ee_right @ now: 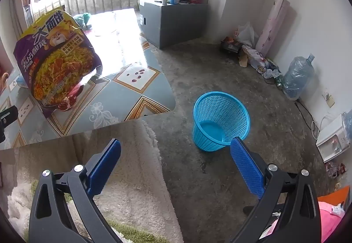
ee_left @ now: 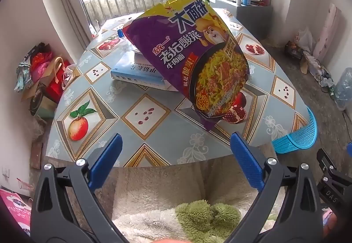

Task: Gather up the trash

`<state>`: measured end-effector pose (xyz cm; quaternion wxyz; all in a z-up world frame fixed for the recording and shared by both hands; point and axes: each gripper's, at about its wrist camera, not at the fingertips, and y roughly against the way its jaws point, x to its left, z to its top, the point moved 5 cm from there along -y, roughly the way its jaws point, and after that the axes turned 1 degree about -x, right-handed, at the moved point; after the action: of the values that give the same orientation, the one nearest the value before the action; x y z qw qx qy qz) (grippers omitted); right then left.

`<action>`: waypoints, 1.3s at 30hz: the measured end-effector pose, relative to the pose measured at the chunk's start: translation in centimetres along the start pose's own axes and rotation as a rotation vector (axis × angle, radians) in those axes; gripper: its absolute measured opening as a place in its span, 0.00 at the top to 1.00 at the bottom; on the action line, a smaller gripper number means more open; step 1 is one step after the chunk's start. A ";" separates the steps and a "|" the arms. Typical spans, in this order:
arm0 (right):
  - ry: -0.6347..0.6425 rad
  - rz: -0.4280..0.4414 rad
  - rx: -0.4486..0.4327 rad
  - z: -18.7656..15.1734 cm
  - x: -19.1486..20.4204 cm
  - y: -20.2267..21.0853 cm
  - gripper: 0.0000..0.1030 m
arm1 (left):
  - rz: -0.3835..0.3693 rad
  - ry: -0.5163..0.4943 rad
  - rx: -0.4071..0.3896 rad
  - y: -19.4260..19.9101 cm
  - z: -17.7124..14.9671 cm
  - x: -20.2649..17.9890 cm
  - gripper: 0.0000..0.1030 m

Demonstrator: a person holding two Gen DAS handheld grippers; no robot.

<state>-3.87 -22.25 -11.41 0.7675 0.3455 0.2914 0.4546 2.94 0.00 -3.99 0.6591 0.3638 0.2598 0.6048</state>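
Observation:
A big purple and yellow instant-noodle bag [ee_left: 189, 53] [ee_right: 57, 60] lies propped on a light blue book [ee_left: 136, 71] on the fruit-patterned table [ee_left: 145, 115]. Its lower corner rests on the tabletop. My left gripper [ee_left: 176, 141] hangs open at the table's near edge, short of the bag, nothing between its blue pads [ee_left: 107, 157]. My right gripper [ee_right: 176, 146] is open too, over the concrete floor, right of the table [ee_right: 123, 93]. A blue mesh wastebasket [ee_right: 220, 122] [ee_left: 297, 133] stands on the floor just beyond the right gripper's right finger.
A blue bottle cap [ee_left: 120, 33] peeks out behind the bag. A grey cabinet [ee_right: 176, 21] with bottles stands at the back. Clutter and a large water jug [ee_right: 297, 75] line the right wall; bags [ee_left: 44, 71] pile up left of the table. A fluffy white and green garment [ee_left: 176, 210] is below.

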 end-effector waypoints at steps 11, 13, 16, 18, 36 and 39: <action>-0.008 0.009 -0.001 0.1 -0.1 0.2 0.06 | 0.008 0.002 -0.002 -0.3 0.4 0.2 0.08; -0.008 0.009 0.000 0.1 0.0 0.1 0.06 | 0.005 0.002 -0.003 0.0 0.2 0.3 0.08; -0.008 0.009 0.000 0.1 0.0 0.1 0.06 | 0.007 0.002 -0.004 0.0 0.2 0.3 0.08; -0.008 0.009 0.000 0.1 0.0 0.1 0.06 | 0.010 0.004 -0.007 -0.1 0.2 0.5 0.08; -0.008 0.010 0.001 0.3 0.2 0.2 0.06 | 0.014 0.005 -0.005 -0.2 0.1 0.8 0.09; -0.007 0.009 0.000 0.3 0.2 0.2 0.06 | 0.015 0.006 -0.005 -0.2 0.1 0.8 0.08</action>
<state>-3.65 -22.05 -11.07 0.7665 0.3485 0.2871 0.4567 3.23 0.74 -4.06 0.6548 0.3625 0.2576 0.6112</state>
